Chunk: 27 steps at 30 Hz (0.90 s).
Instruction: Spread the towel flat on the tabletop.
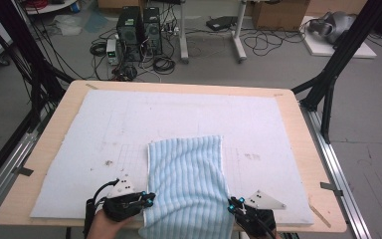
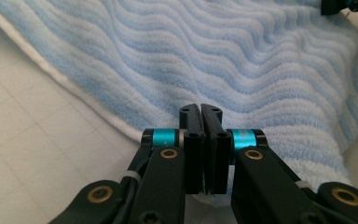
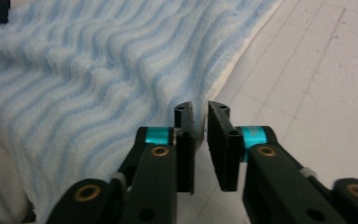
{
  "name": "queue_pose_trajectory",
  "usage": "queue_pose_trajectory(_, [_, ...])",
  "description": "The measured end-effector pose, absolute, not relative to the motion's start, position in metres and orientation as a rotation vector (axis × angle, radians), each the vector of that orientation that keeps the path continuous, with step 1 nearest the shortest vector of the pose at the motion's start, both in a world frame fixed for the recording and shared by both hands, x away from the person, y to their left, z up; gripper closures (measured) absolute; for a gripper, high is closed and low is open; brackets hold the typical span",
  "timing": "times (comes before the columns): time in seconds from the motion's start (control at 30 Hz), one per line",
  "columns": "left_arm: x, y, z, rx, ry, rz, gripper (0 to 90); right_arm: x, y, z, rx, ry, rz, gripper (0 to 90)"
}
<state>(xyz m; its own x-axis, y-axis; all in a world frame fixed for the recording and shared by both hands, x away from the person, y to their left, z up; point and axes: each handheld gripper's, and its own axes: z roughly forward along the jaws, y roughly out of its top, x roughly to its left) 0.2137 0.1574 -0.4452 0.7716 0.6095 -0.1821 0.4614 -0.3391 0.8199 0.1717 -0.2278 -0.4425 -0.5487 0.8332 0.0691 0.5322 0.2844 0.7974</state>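
A light blue towel with wavy ribbed stripes lies on the white mat, and its near end hangs over the table's front edge. My left gripper is at the towel's left edge near the front. In the left gripper view its jaws are pressed together with the towel edge pinched low between them. My right gripper is at the towel's right edge. In the right gripper view it stands open by a narrow gap, and the towel hem touches the left jaw.
The mat has a faint grid and a few small stains, and it covers most of the wooden table. Black frame legs stand at the table's sides. Computers and cables lie on the floor behind.
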Motion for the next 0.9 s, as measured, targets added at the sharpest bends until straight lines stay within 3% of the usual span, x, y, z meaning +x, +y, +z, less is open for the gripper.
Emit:
queue_pose_trajectory(0.1, [0.223, 0.158, -0.438, 1.958, 0.834, 0.234, 58.8, 0.179, -0.23, -0.435, 1.279, 2.151, 1.206, 69.9])
queue_pose_trajectory(0.27, [0.249, 0.159, -0.433, 1.91, 0.866, 0.326, 51.3, 0.209, -0.227, -0.424, 1.305, 2.127, 1.204, 63.1])
queue_pose_trajectory(0.43, [0.277, 0.156, -0.435, 1.886, 0.961, 0.332, 50.3, 0.245, -0.207, -0.432, 1.327, 2.191, 1.136, 60.3])
queue_pose_trajectory(0.57, [0.294, 0.143, -0.446, 1.964, 0.987, 0.34, 51.3, 0.264, -0.196, -0.446, 1.325, 2.242, 0.992, 66.2])
queue_pose_trajectory(0.63, [0.294, 0.138, -0.451, 2.022, 0.975, 0.392, 56.4, 0.263, -0.199, -0.446, 1.338, 2.232, 1.022, 79.7])
queue_pose_trajectory(0.67, [0.293, 0.137, -0.451, 2.033, 0.964, 0.416, 62.9, 0.261, -0.199, -0.446, 1.327, 2.237, 1.016, 83.9])
queue_pose_trajectory(0.73, [0.288, 0.135, -0.45, 2.063, 0.929, 0.41, 84.5, 0.256, -0.202, -0.446, 1.306, 2.257, 1.026, 85.8])
queue_pose_trajectory(0.9, [0.273, 0.139, -0.449, 2.058, 0.914, 0.327, 86.2, 0.237, -0.207, -0.444, 1.269, 2.284, 1.028, 85.5])
